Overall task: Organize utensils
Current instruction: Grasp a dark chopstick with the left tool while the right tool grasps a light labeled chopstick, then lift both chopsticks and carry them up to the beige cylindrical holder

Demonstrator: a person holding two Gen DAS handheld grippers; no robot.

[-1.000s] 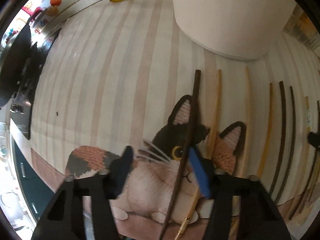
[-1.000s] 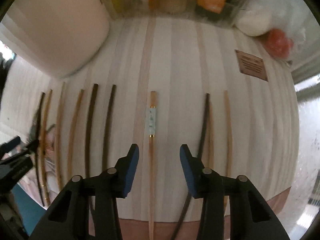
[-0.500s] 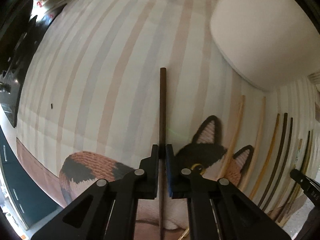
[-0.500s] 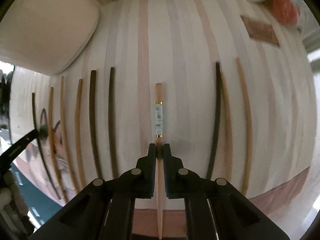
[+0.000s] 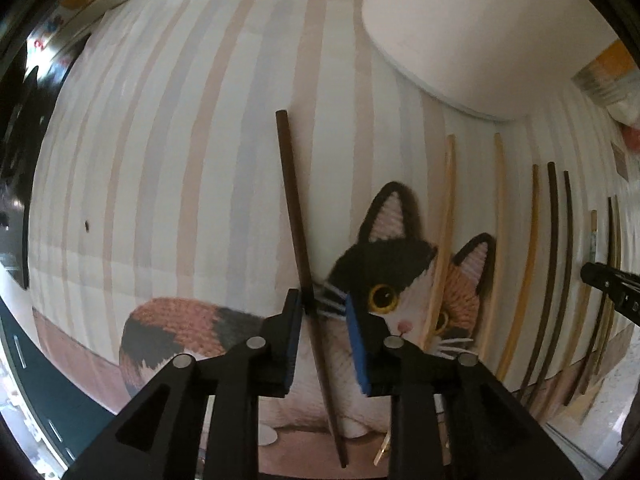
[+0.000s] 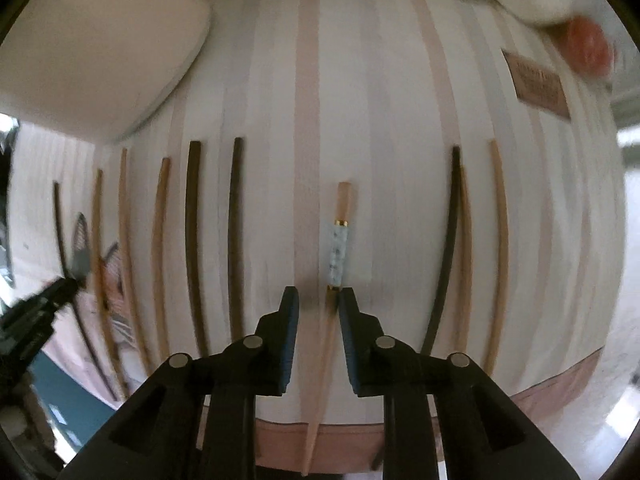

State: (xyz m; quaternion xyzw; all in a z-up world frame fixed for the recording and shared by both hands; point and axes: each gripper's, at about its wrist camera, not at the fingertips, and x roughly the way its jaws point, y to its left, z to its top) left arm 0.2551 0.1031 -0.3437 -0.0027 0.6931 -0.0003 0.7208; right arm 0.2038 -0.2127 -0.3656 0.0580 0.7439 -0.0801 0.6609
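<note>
Left wrist view: the left gripper (image 5: 323, 314) hides the dark chopstick's (image 5: 291, 204) middle, jaws narrow, opening. Right gripper (image 6: 319, 306), jaws narrow and opening, straddles the blurred banded chopstick (image 6: 338, 248).

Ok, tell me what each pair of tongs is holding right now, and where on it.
Nothing is held. The left tongs are opening around the dark chopstick, past its middle; the right tongs are opening around the banded light chopstick, just below its band.

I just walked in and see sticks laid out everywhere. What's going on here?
A person is sorting chopsticks on a striped cat mat with two handheld grippers. The left gripper straddles a dark chopstick, its jaws opening, one pad touching it. The right gripper straddles a light patterned chopstick, jaws also opening. Other chopsticks lie in rows.
</note>
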